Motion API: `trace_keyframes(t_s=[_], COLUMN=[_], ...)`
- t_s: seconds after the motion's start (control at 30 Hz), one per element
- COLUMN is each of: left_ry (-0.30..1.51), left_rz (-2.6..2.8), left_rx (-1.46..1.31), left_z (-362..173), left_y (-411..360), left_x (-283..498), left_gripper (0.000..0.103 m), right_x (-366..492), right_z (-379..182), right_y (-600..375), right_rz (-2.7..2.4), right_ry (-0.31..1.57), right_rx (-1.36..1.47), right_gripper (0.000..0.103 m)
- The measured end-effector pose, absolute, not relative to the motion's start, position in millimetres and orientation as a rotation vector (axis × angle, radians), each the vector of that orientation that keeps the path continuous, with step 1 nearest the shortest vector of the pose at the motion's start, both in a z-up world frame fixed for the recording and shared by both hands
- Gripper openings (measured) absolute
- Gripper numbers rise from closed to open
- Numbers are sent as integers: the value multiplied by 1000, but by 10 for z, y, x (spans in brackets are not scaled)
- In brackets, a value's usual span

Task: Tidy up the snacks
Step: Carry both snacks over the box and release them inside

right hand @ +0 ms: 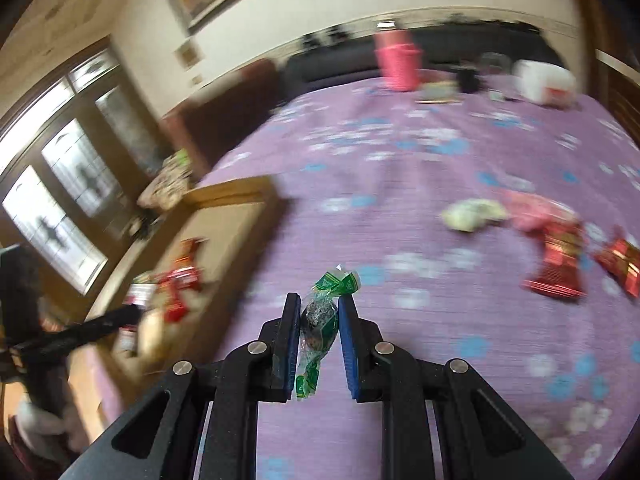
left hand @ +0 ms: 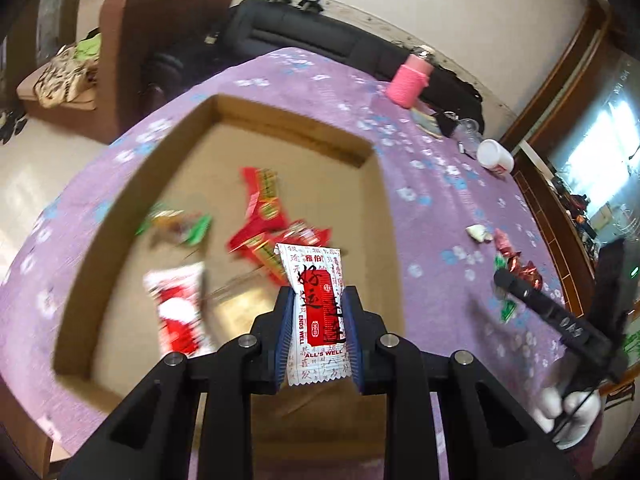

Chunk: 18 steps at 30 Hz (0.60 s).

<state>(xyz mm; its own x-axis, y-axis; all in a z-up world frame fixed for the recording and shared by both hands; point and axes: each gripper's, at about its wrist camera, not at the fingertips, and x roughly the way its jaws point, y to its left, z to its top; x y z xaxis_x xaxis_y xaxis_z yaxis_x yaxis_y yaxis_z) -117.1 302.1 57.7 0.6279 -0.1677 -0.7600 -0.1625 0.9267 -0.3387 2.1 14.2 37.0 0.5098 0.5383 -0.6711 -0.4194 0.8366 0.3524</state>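
My left gripper (left hand: 319, 296) is shut on a white and red snack packet (left hand: 312, 264) printed "ALL'S WELL", which hangs over the open cardboard box (left hand: 288, 118). Several packets lie in the box, among them red ones (left hand: 262, 204), a green one (left hand: 176, 224) and a red and white one (left hand: 180, 312). My right gripper (right hand: 320, 300) is shut on a green-wrapped candy (right hand: 320, 320) above the purple flowered tablecloth (right hand: 400, 160), to the right of the box (right hand: 236, 196). Loose red packets (right hand: 556, 264) and a pale snack (right hand: 472, 214) lie on the cloth at the right.
A pink cup (left hand: 410, 82) and a white jar (left hand: 494, 154) stand at the table's far edge with small clutter between them. A dark sofa and a brown armchair stand behind the table. A white-gloved hand (left hand: 568, 412) carries the right gripper.
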Motion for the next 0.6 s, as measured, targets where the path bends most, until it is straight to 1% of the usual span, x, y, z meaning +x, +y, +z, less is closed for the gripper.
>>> trace_keyframes(t_s=[0.1, 0.27, 0.33, 0.4, 0.43, 0.47, 0.53, 0.57, 0.6], left_ry=[917, 941, 939, 926, 918, 904, 871, 860, 853], left_rz=[14, 23, 24, 18, 13, 8, 5, 4, 2], left_rx=[-398, -419, -428, -446, -453, -462, -477, -485, -491], left_z=[501, 400, 400, 430, 446, 473, 532, 553, 570], left_y=[3100, 3221, 3270, 3319, 3336, 3361, 3416, 3442, 3458], left_x=[-1264, -1385, -1432, -1467, -1482, -1510, -1560, -1576, -1586], left_gripper=[24, 24, 28, 34, 43, 50, 55, 59, 61], right_x=[-56, -116, -122, -120, -125, -122, -140, -141, -142], right_z=[452, 411, 352, 265, 245, 201, 149, 133, 131], right_y=[635, 1269, 1449, 1604, 1646, 1684, 1736, 1752, 1756], right_rz=[689, 782, 796, 797, 791, 781, 767, 765, 766], right_ry=[881, 918, 934, 958, 963, 968, 971, 976, 980], right_rx=[103, 7, -25, -54, -65, -83, -105, -110, -109], right_gripper=[21, 21, 21, 21, 21, 22, 22, 22, 24])
